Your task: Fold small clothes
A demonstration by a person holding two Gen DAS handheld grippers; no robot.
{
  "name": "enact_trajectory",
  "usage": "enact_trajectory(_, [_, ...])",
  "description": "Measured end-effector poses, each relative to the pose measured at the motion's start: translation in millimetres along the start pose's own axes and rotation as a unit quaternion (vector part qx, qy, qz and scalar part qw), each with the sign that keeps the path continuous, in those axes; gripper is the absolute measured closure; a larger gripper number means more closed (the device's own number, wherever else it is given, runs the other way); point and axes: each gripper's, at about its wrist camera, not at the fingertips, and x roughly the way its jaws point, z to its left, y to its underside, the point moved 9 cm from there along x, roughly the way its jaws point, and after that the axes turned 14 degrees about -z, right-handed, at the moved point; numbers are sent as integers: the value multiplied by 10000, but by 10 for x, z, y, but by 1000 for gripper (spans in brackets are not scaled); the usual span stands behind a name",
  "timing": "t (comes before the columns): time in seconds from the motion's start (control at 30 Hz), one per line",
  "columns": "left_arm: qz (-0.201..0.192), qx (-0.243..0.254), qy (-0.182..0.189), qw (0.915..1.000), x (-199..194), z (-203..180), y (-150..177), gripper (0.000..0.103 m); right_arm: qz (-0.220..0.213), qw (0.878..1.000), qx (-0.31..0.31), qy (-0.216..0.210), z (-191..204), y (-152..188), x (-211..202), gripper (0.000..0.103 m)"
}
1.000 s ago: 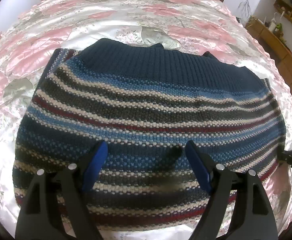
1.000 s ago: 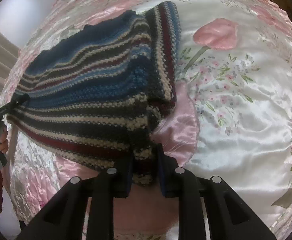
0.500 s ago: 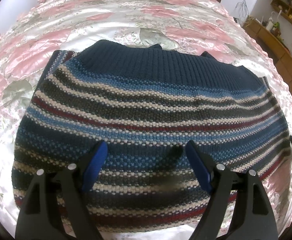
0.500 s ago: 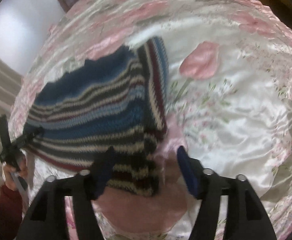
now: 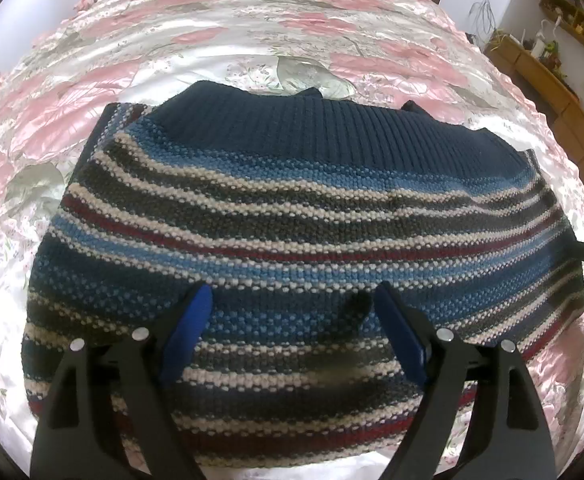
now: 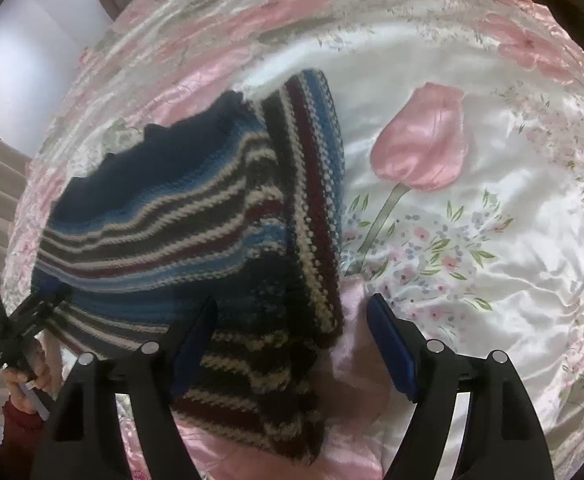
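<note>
Both hand-held grippers, left (image 5: 292,316) and right (image 6: 292,324), hang released with jaws wide over the striped sweater (image 5: 292,216). It lies folded on a pink floral satin bedspread (image 6: 492,240), with bare cloth to its right. Wooden shelving (image 5: 548,60), possibly cluttered, lines the far wall.

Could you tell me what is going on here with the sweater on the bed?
A person holding a gripper in each hand is folding a striped knit sweater on a bed with a floral satin bedspread. The sweater lies folded, with one side turned over on top. The left gripper hangs open above the near part of the sweater, gripping nothing. The right gripper is open too, over the sweater's folded edge. Neither gripper holds the fabric at this moment.
</note>
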Motion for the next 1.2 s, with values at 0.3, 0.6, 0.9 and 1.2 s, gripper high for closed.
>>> enact_trajectory(0.3, [-16,13,-1,10000,9,-5,6,20,42,9999,73,-142,-1,71,128,37])
enact_trajectory(0.6, [11,96,-43,9999,33,-10,22,18,55,9989,38,-459,161,67,68,71])
enact_trajectory(0.9, [176,-47,41,9998,78,19,22,18,8,9993,84,-368,120,69,2,74])
enact_trajectory(1.2, [323,98,100,9994,179,39,87,17,-39,9990,341,-303,-11,216,216,73])
